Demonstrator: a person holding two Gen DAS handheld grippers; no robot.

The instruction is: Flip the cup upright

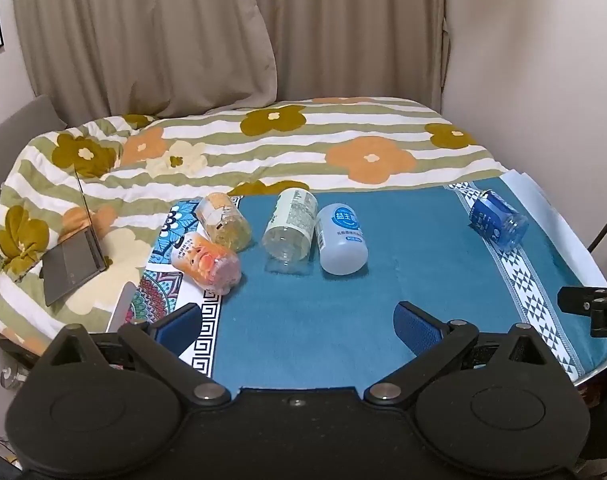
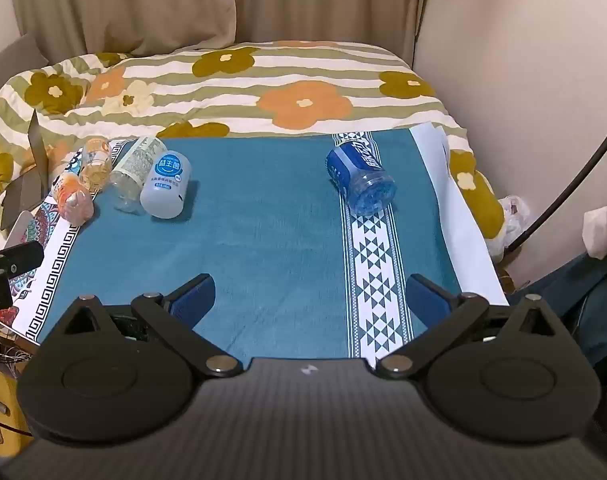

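Currently both claws, left (image 1: 297,326) and right (image 2: 309,300), are spread wide, empty, hovering near edge of tabletop (image 2: 263,232). Blue cup (image 2: 361,178) lies on its side far right, apart from the left cluster — likely right claw's pick.

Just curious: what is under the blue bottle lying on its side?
The blue plastic bottle rests on the teal cloth's white triangle-patterned band. Whatever lies beneath the cloth is covered.
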